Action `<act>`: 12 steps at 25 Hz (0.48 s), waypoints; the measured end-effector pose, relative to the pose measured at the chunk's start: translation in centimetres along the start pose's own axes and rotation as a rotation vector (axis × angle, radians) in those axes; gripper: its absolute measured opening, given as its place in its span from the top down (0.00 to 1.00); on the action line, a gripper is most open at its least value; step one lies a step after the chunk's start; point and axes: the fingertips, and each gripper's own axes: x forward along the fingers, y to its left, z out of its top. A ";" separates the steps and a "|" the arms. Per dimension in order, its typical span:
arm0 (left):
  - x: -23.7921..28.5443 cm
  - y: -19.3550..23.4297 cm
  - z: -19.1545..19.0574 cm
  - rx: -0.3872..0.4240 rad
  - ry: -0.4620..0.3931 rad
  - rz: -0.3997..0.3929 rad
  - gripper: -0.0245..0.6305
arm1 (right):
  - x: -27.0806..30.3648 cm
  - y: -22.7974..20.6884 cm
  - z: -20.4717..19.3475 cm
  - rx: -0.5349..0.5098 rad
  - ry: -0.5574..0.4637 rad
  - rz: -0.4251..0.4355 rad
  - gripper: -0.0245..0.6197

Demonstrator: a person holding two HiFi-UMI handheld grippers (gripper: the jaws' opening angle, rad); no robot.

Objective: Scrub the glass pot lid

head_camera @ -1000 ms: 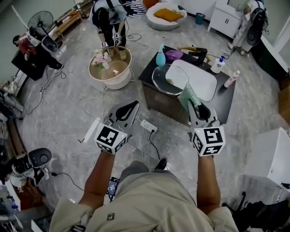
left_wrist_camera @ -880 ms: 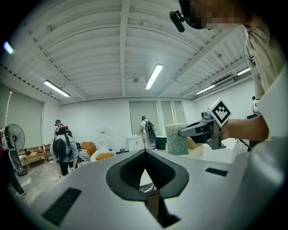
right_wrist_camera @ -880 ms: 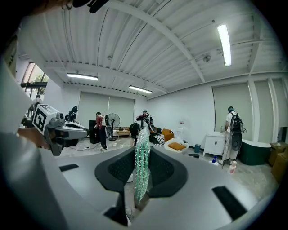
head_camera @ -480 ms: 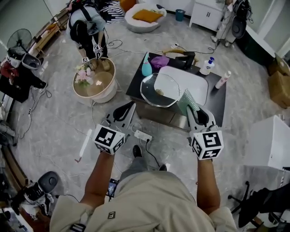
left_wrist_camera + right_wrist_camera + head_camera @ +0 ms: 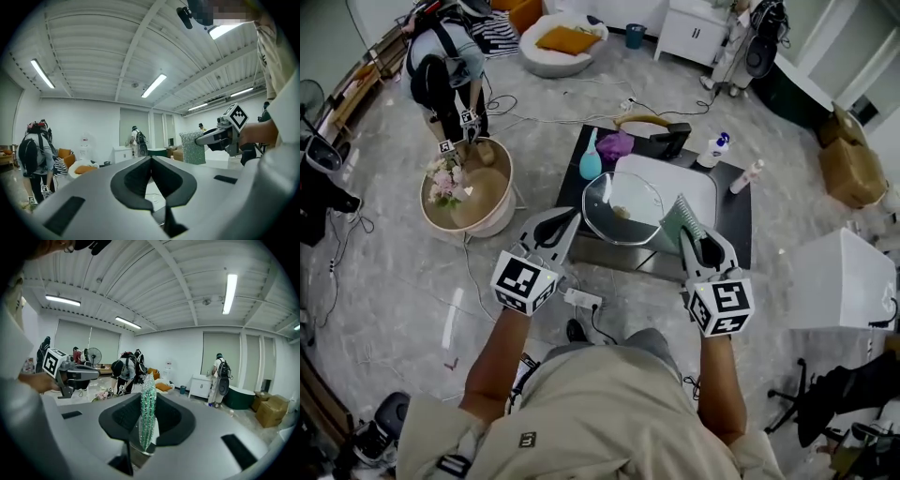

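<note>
The glass pot lid (image 5: 623, 208) lies on the low black table (image 5: 736, 220), partly over a white tray (image 5: 680, 183). My left gripper (image 5: 572, 217) hovers at the lid's near left edge, shut with nothing in it; the left gripper view shows its jaws (image 5: 151, 159) pressed together. My right gripper (image 5: 684, 232) is shut on a green scrub sponge (image 5: 678, 221), held upright just right of the lid. In the right gripper view the glittery green sponge (image 5: 148, 411) stands edge-on between the jaws. Both gripper views look level across the room, so neither shows the lid.
On the table's far side stand a teal bottle (image 5: 590, 159), a purple cloth (image 5: 617, 143) and two white bottles (image 5: 712, 150). A round tub with flowers (image 5: 467, 197) sits left. A power strip (image 5: 581, 300) and cables lie by my feet. A person (image 5: 445, 66) bends at far left.
I have stepped closer to the table. Both grippers now sit at the lid's near edge, left at its left rim. The right still holds the sponge.
</note>
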 end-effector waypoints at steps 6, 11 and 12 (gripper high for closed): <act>-0.1 1.6 -1.0 -0.025 0.007 -0.042 0.94 | 2.1 0.2 -0.7 -0.011 0.050 -0.032 0.83; -0.1 3.4 -2.3 -0.042 0.031 -0.010 0.94 | 5.5 0.1 -1.4 -0.005 0.075 0.001 0.83; -0.1 3.8 -2.5 -0.042 0.035 0.001 0.94 | 6.3 0.1 -1.6 -0.007 0.080 0.014 0.83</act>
